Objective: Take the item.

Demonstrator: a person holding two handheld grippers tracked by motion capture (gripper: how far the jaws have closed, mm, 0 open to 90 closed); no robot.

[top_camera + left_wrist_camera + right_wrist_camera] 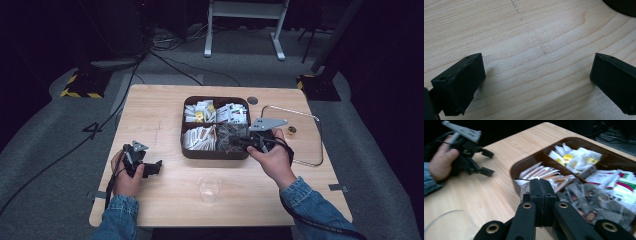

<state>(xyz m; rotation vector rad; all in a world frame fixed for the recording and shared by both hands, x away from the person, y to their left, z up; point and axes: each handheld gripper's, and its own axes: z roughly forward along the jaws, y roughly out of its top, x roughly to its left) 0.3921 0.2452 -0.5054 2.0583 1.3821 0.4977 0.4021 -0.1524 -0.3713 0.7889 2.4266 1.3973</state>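
Note:
A brown four-part tray [215,155] holds paper sachets and clear tea packets. My right gripper [234,141] hangs over its front right compartment; in the right gripper view its jaws [540,182] are pressed together on what looks like a clear crinkled packet [524,190], raised above the tray wall [524,163]. My left gripper [155,167] rests on the table left of the tray, and its jaws stand wide apart over bare wood [536,80]. It also appears far off in the right gripper view [487,162]. A clear plastic cup [209,188] stands in front of the tray.
A wire frame [310,135] lies on the table to the right of the tray, with a small gold object [291,130] inside it. A dark disc [252,100] sits behind the tray. The cup rim [446,225] is close below my right gripper.

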